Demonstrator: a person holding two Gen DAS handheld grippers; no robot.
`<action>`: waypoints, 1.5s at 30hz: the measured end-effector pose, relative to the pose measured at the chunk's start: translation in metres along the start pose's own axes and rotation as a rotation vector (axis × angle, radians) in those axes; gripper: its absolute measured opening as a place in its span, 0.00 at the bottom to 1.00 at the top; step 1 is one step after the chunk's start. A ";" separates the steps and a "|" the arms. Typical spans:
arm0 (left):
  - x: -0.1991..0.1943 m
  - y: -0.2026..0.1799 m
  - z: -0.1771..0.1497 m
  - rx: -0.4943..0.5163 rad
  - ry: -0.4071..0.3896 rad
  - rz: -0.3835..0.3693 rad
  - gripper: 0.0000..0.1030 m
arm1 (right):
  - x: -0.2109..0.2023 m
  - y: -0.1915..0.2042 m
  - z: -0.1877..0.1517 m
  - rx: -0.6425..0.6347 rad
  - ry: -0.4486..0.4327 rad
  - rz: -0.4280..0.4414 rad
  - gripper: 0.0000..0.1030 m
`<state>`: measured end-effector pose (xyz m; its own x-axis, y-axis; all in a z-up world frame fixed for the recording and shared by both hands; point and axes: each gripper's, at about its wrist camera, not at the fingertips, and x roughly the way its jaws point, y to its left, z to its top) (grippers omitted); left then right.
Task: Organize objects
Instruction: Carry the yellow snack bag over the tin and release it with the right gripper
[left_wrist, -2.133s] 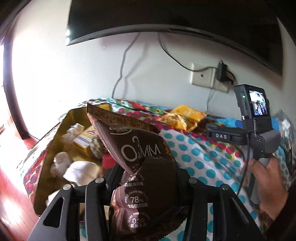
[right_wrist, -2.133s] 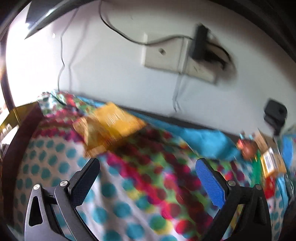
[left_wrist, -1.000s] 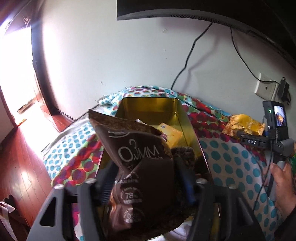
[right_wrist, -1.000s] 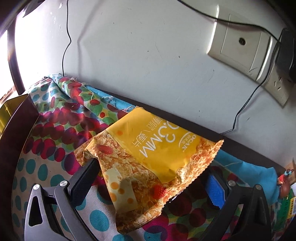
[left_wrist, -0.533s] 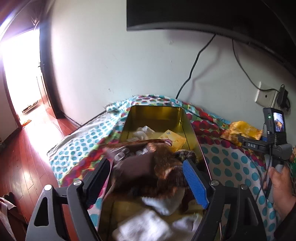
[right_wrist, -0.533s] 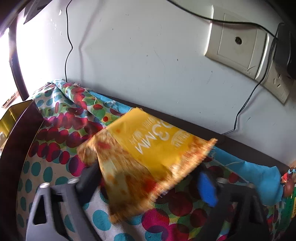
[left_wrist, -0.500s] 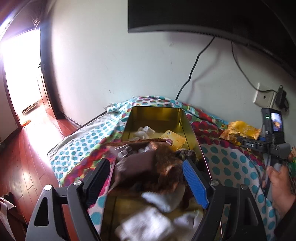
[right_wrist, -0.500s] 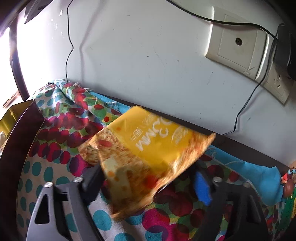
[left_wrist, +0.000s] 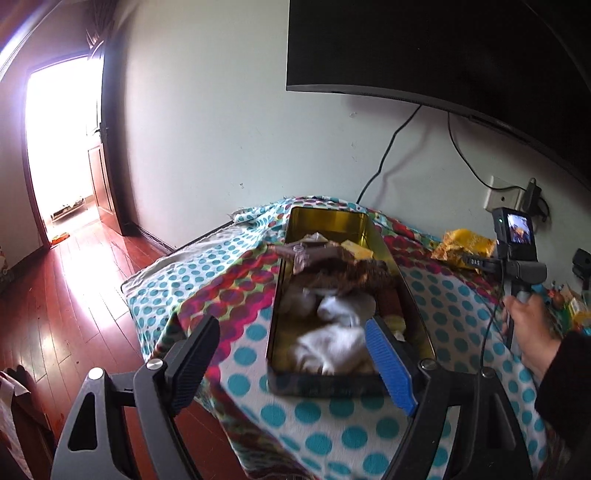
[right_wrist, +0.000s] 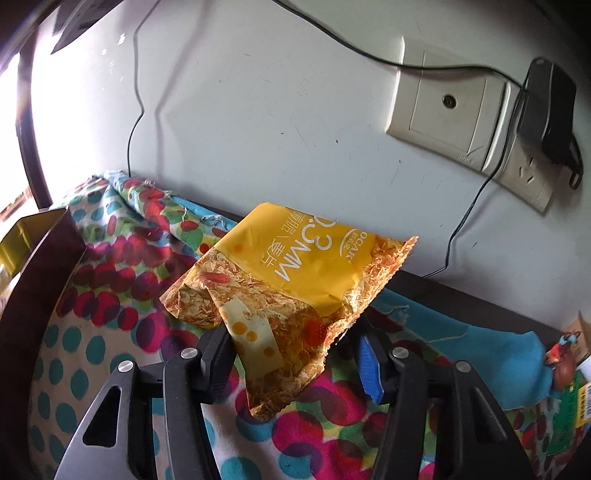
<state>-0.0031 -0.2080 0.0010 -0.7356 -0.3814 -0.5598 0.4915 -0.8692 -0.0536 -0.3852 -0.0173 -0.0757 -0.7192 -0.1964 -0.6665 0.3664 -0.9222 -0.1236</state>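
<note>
Two views: left tool (left_wrist: 291, 354) wide, empty, above tin (left_wrist: 347, 380); right tool (right_wrist: 295, 354) closing on yellow snack bag (right_wrist: 295, 280).

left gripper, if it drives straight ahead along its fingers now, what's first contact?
Probably the near wall of the gold tin, dead ahead between the open left gripper fingers; depth unclear, so it might clear the rim into the white wrappers.

packet (right_wrist: 295, 266): yellow, orange | cloth (left_wrist: 332, 413): white, teal dots | tin (left_wrist: 327, 221): gold

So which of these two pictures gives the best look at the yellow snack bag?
The right wrist view: the yellow snack bag fills the middle, print readable, between the closing right gripper jaws. The left wrist view shows it only small and far off, beside the tin.
</note>
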 end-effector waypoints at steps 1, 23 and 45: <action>-0.003 0.002 -0.004 0.000 0.006 -0.005 0.81 | -0.004 -0.001 -0.001 -0.013 -0.003 -0.007 0.52; -0.043 -0.023 -0.048 0.060 0.059 -0.027 0.81 | -0.146 -0.006 -0.016 0.015 -0.057 0.074 0.52; -0.034 0.048 -0.063 -0.039 0.061 -0.003 0.81 | -0.132 0.223 0.027 -0.053 0.011 0.279 0.50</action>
<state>0.0747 -0.2171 -0.0344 -0.7080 -0.3581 -0.6087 0.5081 -0.8569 -0.0869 -0.2243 -0.2056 0.0043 -0.5800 -0.4362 -0.6880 0.5800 -0.8141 0.0272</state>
